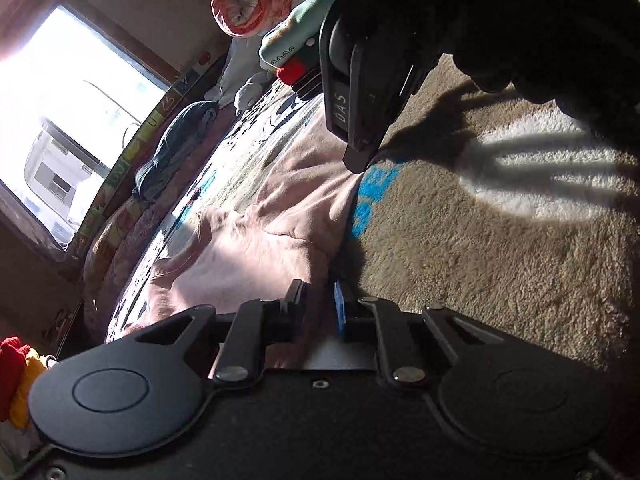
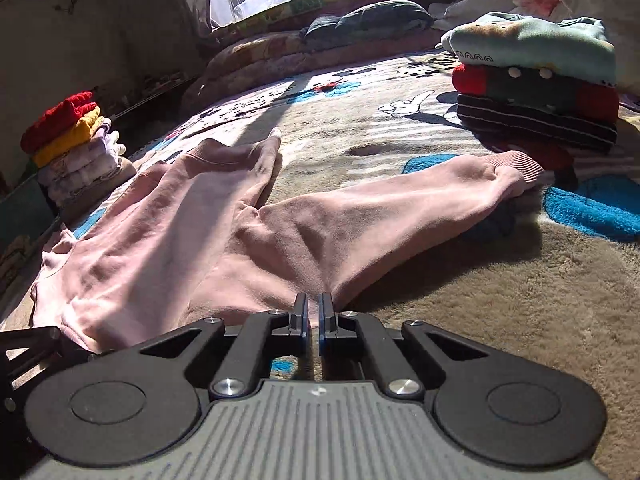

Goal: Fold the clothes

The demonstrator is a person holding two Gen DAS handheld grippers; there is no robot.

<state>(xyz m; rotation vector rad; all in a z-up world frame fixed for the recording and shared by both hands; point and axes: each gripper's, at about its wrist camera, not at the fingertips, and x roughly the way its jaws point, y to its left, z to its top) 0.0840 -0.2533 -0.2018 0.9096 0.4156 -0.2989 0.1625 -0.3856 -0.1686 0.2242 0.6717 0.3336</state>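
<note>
Both grippers pinch the near hem of a pink sweatshirt: the right gripper has its fingers closed on the fabric, and the left gripper is likewise clamped on the edge. Beyond them the garment lies spread on the plush blanket, sleeve outstretched toward the folded stack. I judge the first fold is starting; next, carry the hem evenly toward the collar.
</note>
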